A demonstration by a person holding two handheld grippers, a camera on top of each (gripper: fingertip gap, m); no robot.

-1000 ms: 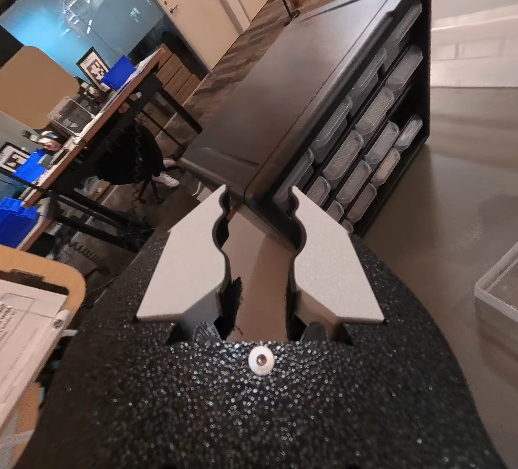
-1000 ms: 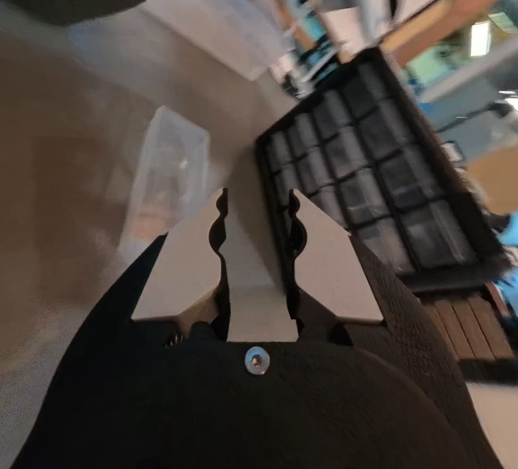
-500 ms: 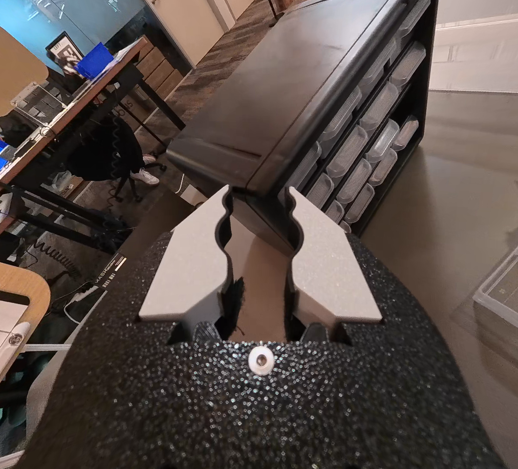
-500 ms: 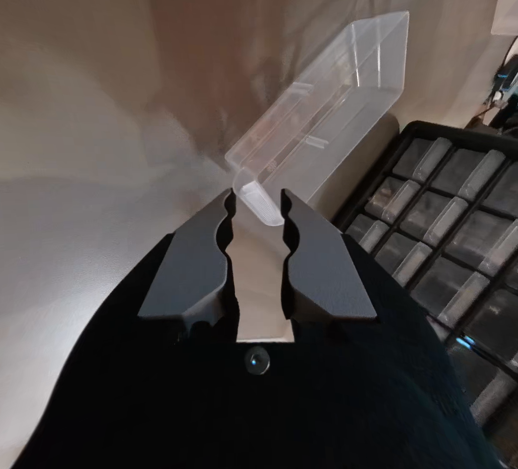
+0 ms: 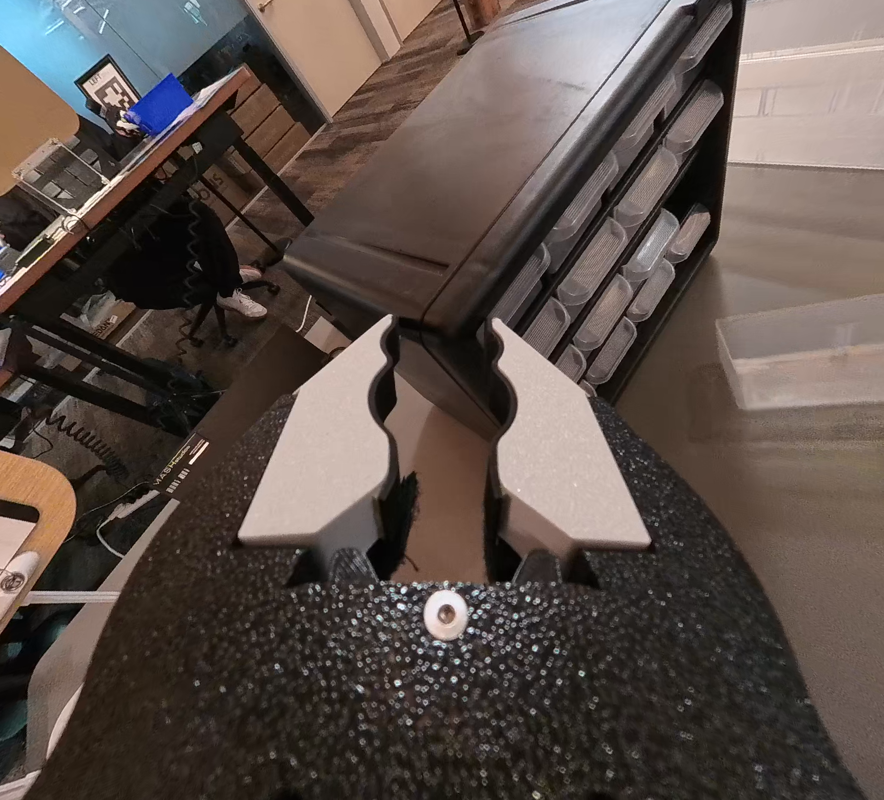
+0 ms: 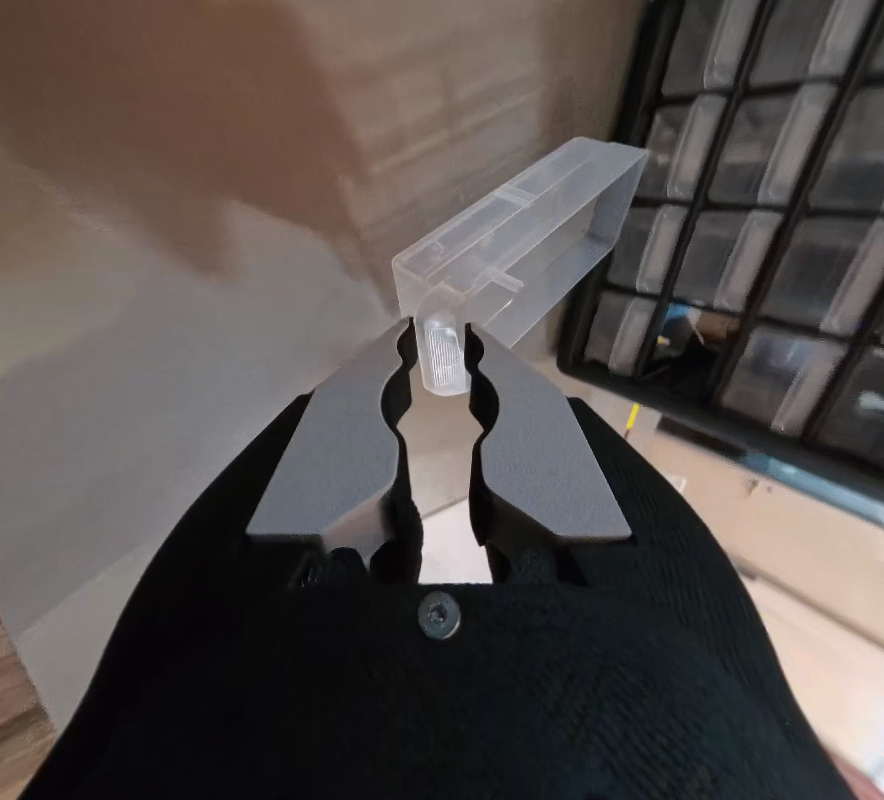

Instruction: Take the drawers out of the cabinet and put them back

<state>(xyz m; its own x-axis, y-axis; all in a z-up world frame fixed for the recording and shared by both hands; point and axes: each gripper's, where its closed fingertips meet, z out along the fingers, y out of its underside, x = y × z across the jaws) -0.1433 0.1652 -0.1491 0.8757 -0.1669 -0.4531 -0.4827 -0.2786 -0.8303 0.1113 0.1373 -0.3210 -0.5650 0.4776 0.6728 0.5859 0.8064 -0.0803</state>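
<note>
A black cabinet (image 5: 502, 164) with several clear drawers stands on the table; it also shows in the right wrist view (image 6: 765, 203). My left gripper (image 5: 442, 332) is open, and the cabinet's near top corner lies between its fingertips. My right gripper (image 6: 439, 327) is shut on the front handle (image 6: 442, 356) of a clear empty drawer (image 6: 526, 241), which is out of the cabinet and in front of it. The same drawer shows blurred in the left wrist view (image 5: 803, 356). One slot (image 6: 689, 337) low in the cabinet looks see-through, with no drawer front.
The brown-grey table (image 5: 765, 538) stretches right of the cabinet. Past its left edge are the floor, a desk (image 5: 143, 155) with blue bins, a black chair (image 5: 177, 265) and a person's white shoe (image 5: 241, 304).
My right gripper swung from the cabinet to the loose clear drawer and closed on its handle. My left gripper shifted slightly and stays open at the cabinet's corner.
</note>
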